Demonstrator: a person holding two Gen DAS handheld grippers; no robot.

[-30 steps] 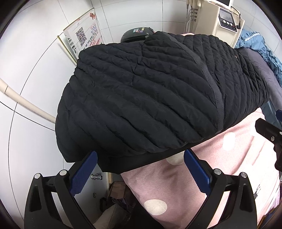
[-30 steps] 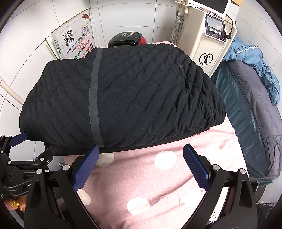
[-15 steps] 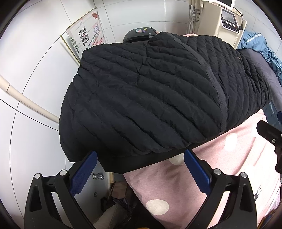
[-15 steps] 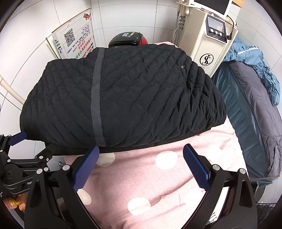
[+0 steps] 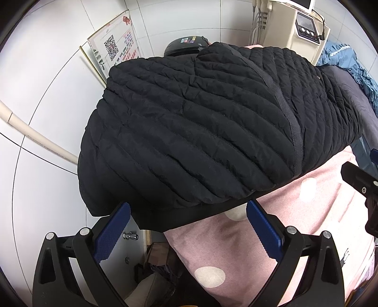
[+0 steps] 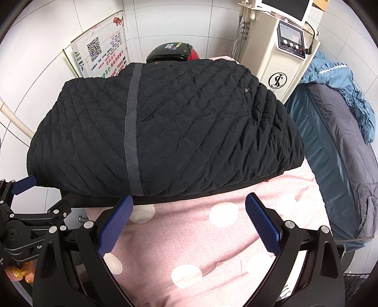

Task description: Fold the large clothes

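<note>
While both grippers, left (image 5: pixel 187 232) and right (image 6: pixel 187 225), are hovering with fingers spread and empty, the black jacket (image 6: pixel 165 132) is overhanging the bed (image 6: pixel 236 248) edge, risking sliding off.

Beauty salon room, treatment machine (image 6: pixel 281 56), tiled wall (image 6: pixel 165 21), price poster (image 6: pixel 104 54)

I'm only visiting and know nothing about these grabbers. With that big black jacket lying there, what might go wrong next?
The jacket hangs over the bed's left edge, so a tug there might slide it to the floor. It looks thick and puffy; the open left gripper and right gripper could pinch only the top layer and lose the fold. A machine stands close behind, so a wide swing might snag its cable.
</note>
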